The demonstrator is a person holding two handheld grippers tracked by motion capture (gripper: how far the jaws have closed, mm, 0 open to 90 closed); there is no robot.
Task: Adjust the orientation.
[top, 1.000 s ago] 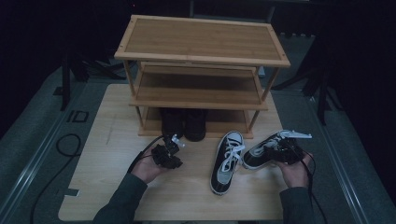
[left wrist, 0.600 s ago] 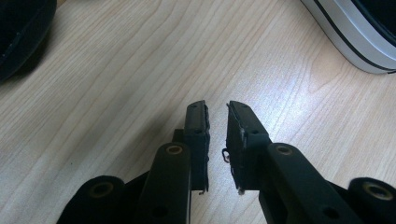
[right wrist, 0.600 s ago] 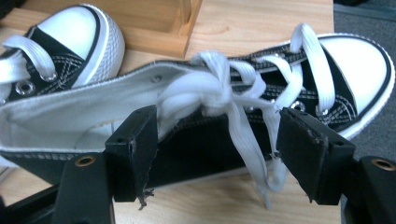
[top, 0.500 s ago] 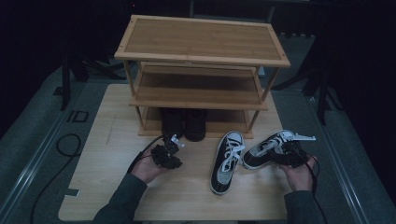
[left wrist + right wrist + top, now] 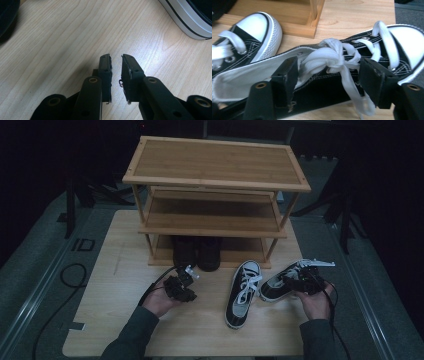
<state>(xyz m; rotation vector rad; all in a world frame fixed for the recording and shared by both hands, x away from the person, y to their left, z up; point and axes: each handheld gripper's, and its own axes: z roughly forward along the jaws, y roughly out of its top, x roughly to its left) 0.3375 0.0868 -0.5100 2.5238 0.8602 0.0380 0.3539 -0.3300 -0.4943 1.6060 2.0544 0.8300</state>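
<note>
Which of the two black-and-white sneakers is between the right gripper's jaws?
The right-hand sneaker, nearer the table's right edge: the right gripper straddles its laced upper. The other sneaker lies free beside it, toe toward the rack.

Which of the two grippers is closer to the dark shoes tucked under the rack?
Left. The left gripper sits just in front of the dark shoes, jaws nearly together around nothing. The right gripper is off to their right, around a sneaker.

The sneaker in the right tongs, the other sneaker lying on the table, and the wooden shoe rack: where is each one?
Sneaker in the right tongs (image 5: 329,62), right gripper view, on its knotted white lace.
Other sneaker (image 5: 243,292), high view, on its laced middle.
Wooden shoe rack (image 5: 215,165), high view, on its top shelf.
</note>
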